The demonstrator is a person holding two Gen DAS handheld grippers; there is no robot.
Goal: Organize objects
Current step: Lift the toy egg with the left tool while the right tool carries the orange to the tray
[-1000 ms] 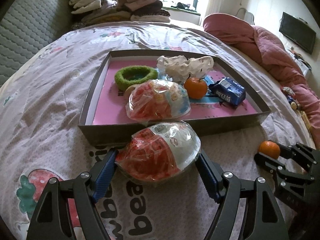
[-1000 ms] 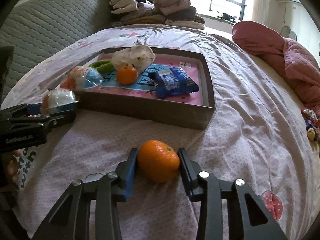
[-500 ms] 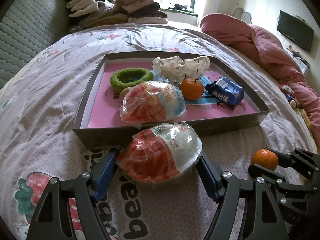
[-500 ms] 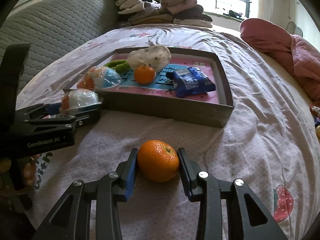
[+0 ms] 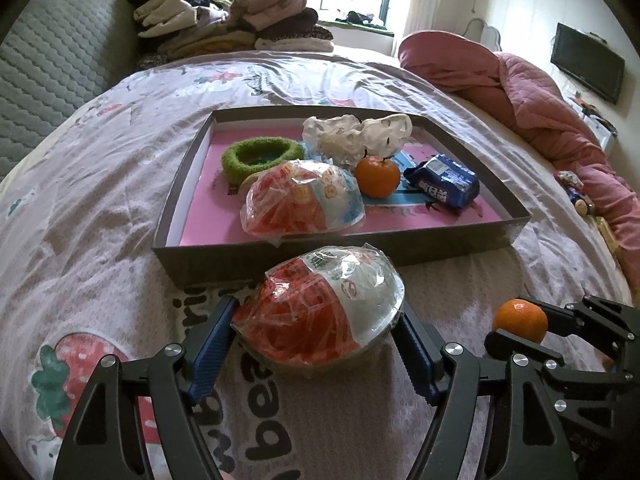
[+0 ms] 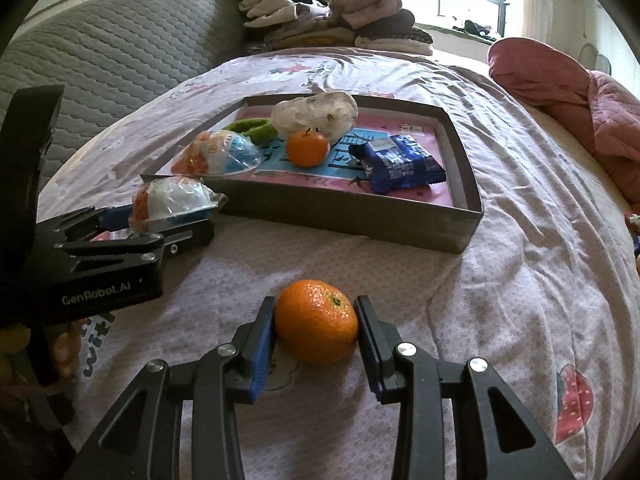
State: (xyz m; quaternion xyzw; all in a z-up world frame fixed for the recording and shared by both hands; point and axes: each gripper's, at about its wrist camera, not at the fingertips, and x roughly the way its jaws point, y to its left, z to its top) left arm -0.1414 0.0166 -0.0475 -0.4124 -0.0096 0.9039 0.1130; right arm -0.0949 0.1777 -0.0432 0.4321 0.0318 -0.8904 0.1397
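My left gripper (image 5: 316, 330) is shut on a red-and-white wrapped egg packet (image 5: 320, 314), held just in front of the near wall of the grey tray (image 5: 340, 254). My right gripper (image 6: 316, 322) is shut on an orange (image 6: 316, 320) above the bedsheet, short of the tray (image 6: 360, 220). In the left wrist view the right gripper (image 5: 520, 330) and its orange (image 5: 519, 319) show at the right. The left gripper (image 6: 168, 222) with its packet (image 6: 172, 200) appears at the left of the right wrist view.
Inside the tray lie a second egg packet (image 5: 302, 202), another orange (image 5: 377, 176), a blue snack pack (image 5: 442, 184), a green fuzzy ring (image 5: 260, 156) and a crumpled white bag (image 5: 356, 136). Folded clothes (image 5: 232, 32) are stacked at the back; a pink quilt (image 5: 540, 96) lies right.
Both grippers have kept their grips. The views shifted slightly, with the tray sitting a little further from the left gripper's packet; the right gripper tilted a bit.
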